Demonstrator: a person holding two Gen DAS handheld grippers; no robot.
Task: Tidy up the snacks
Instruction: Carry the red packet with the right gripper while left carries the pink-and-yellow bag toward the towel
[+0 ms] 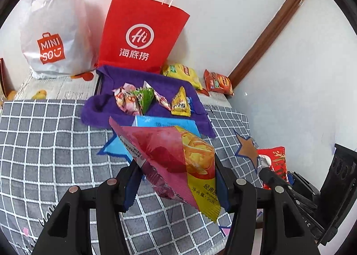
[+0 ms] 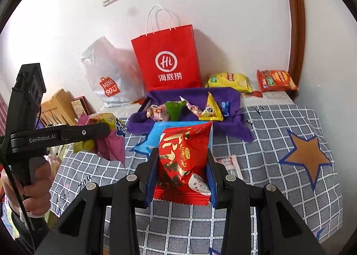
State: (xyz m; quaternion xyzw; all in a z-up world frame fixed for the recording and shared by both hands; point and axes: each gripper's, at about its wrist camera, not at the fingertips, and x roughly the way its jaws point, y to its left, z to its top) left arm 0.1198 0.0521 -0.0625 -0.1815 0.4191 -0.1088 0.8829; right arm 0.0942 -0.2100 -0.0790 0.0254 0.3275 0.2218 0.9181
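Observation:
My left gripper (image 1: 176, 165) is shut on a pink and yellow chip packet (image 1: 178, 161) held above the checked cloth; it also shows in the right wrist view (image 2: 107, 139). My right gripper (image 2: 183, 159) is shut on a red snack packet (image 2: 183, 159), also seen at the right of the left wrist view (image 1: 276, 161). A purple cloth tray (image 1: 107, 107) ahead holds several small wrapped snacks (image 1: 142, 99), including a yellow triangular one (image 1: 180, 101). A blue box (image 1: 169, 123) lies in front of the tray.
A red paper bag (image 1: 142, 32) and a white Miniso plastic bag (image 1: 53, 32) stand against the wall. A yellow chip packet (image 1: 183, 74) and an orange packet (image 1: 218, 83) lie in the back right corner. The grey checked cloth (image 1: 44, 143) covers the surface.

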